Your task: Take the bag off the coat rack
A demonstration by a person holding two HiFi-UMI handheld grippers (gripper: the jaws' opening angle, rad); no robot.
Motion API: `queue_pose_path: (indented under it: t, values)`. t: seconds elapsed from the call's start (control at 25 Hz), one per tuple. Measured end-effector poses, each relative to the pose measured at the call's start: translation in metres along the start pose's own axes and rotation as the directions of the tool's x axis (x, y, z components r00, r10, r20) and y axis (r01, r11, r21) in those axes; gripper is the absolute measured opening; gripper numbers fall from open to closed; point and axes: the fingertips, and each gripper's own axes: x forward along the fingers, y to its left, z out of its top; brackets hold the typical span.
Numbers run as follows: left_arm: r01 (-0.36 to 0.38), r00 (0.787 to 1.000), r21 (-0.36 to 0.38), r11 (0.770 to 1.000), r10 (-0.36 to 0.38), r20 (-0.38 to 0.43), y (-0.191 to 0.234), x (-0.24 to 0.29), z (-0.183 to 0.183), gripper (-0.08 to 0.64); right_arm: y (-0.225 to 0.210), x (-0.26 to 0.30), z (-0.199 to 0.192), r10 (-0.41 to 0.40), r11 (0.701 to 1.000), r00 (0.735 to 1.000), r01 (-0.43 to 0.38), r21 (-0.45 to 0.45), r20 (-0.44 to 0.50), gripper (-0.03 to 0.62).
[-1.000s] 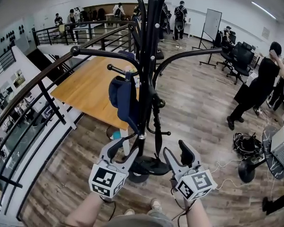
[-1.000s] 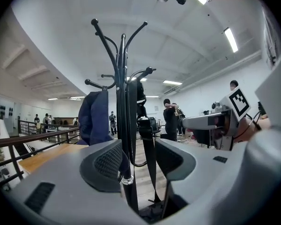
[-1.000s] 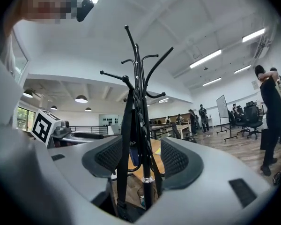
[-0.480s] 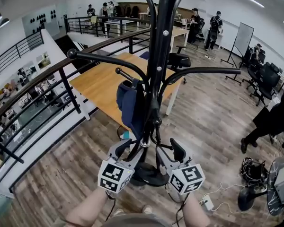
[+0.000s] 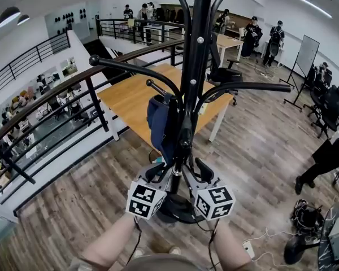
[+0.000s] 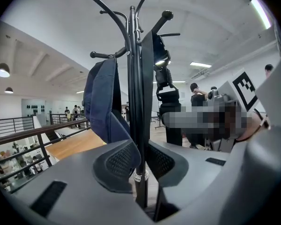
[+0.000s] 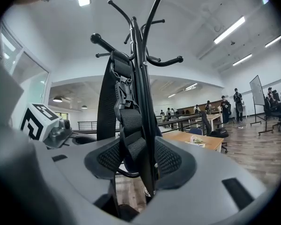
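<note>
Quick progress report from where I stood: nothing had come off the rack yet. The navy backpack [image 5: 158,120] hung from 1 of the short knobbed pegs on the black coat rack [image 5: 195,66], snug against the left side of the pole. Its black shoulder strap [image 7: 126,121] dangled down along the pole. A wooden table [image 5: 130,97] sat just behind it on the far side.

The 2 grippers were down low and close together at the bottom end of the bag, 1 on each side of the pole. The left gripper [image 6: 143,161] was closing and partly shut. The pole ran up through its gap, and the blue bottom edge of the backpack sat right at its left pad. I couldn't see the pads biting on anything yet. The right gripper [image 7: 140,161] was wide and only just starting to close. The shoulder strap and the pole stood between its pads, not pinched as far as I could tell.

My read was that the reach was done and the grab was only half there. What was left was pretty much the whole job: get a real hold on the strap or the fabric, lift the backpack up over the knob of its peg, and carry it clear of the rack.
</note>
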Motion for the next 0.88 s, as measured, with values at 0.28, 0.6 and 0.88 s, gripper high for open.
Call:
queue_pose_path:
  t: [0.28,0.6,0.88]
  values:
    - [0.049,0.998,0.001,0.999,-0.049,-0.037,-0.004,0.002,0.004,0.017,-0.003,-0.001,0.014,-0.024,1.000,1.000,0.024,0.017,0.009,0.048]
    - [0.025,0.998,-0.021,0.999,-0.024,0.052,0.003,-0.024,0.038,0.015,-0.006,-0.023,0.056,0.018,0.996,0.996,-0.026,0.083,0.093,0.044]
    - [0.010,0.981,0.043,0.999,-0.018,0.191,0.014,-0.051,0.114,0.015,0.007,-0.053,0.135,0.078,0.994,0.965,-0.093,0.049,0.249,0.044]
